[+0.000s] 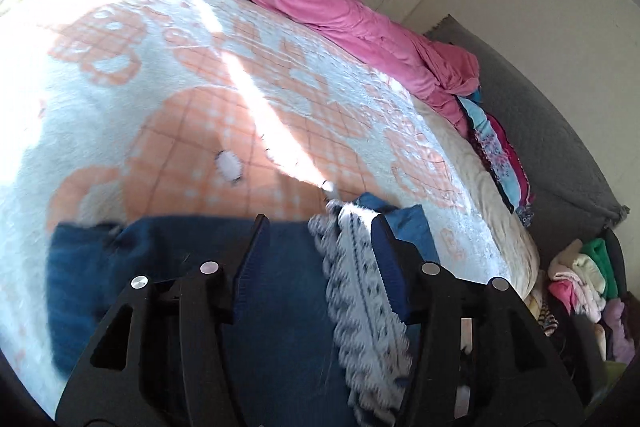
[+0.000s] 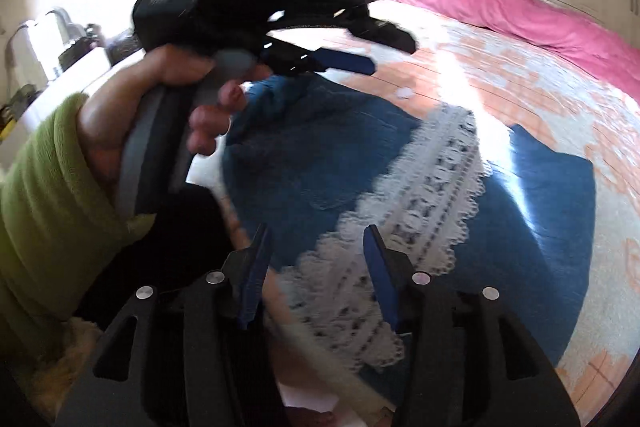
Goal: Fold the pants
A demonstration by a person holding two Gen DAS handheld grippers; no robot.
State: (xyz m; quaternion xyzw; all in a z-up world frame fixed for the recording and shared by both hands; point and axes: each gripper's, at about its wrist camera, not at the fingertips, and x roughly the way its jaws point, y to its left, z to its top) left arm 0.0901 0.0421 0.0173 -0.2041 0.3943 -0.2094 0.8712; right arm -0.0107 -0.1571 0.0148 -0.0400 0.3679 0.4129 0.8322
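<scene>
On the bed [image 1: 120,75], over its peach-and-white blanket, the pants [image 2: 304,163] lie spread as a blue denim-like mass with a white lace strip [image 2: 432,187] running along one leg. The cloth looks soft but fairly thick, so it should drape and drag rather than slide, and the lace looks delicate enough to snag; a hold on the denim edge at hem or waistband, pinching both layers, seems safer than a hold on the trim. The left gripper [image 1: 320,227] hovers low over the pants with its jaws wide apart and nothing between them; blue cloth and the lace fill the gap beneath, though whether the tips touch the cloth is not clear. The right gripper [image 2: 316,239] is likewise wide open and empty, with the lace crossing under the gap between its fingers. In the right view the left gripper [image 2: 384,47] sits above the far side of the pants, held in the hand [image 2: 160,99].
</scene>
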